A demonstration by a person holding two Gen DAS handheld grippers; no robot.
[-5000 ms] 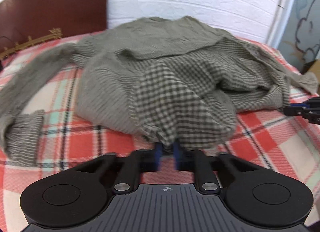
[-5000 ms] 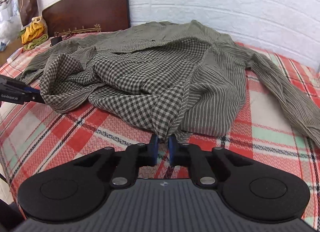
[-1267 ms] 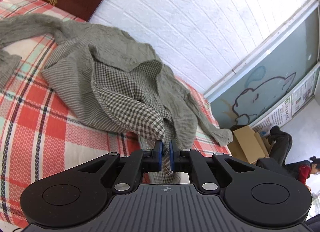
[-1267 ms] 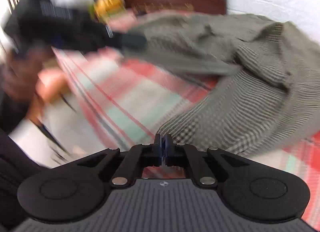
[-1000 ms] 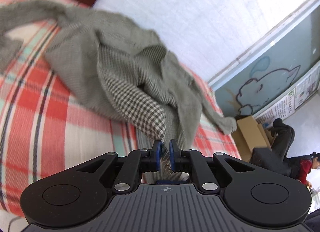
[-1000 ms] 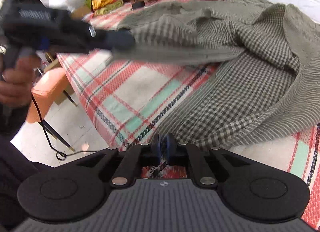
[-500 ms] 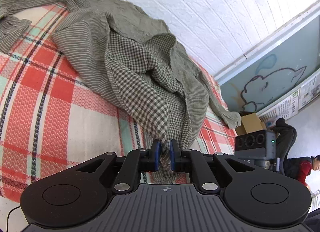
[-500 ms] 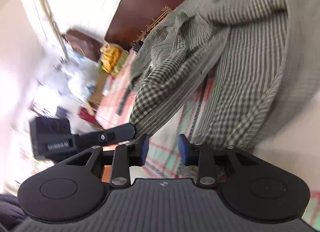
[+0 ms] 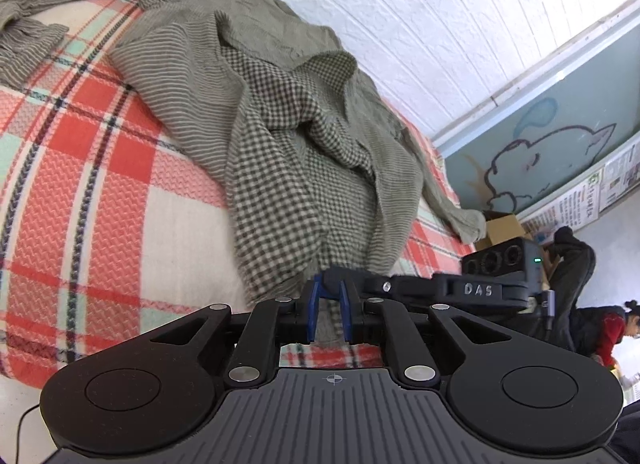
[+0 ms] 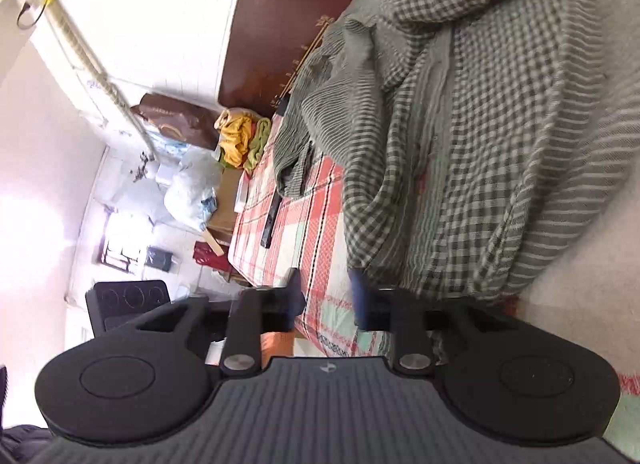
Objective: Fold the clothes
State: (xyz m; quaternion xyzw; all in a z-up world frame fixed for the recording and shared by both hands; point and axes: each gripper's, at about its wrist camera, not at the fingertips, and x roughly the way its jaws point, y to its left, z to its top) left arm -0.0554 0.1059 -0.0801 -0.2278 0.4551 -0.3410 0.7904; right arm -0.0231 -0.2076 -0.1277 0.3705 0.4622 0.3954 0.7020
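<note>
The shirt (image 9: 280, 136) was thin crinkled cloth, matt, striped outside, checked inside. The blanket (image 9: 100, 168) under it was coarse woven plaid. At upper centre of the right view the headboard (image 10: 276, 24) was glossy dark wood

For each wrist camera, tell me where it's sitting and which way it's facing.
Left wrist: sits behind the left gripper, aimed down across the plaid blanket at the shirt and the white wall. Its fingers pinch shirt cloth, and the right gripper reaches in from the right.
Right wrist: sits behind the right gripper, rolled sideways, facing along the bed toward the headboard. Its own fingers show apart and blurred.
Shared: both views show the shirt and the plaid blanket.
</note>
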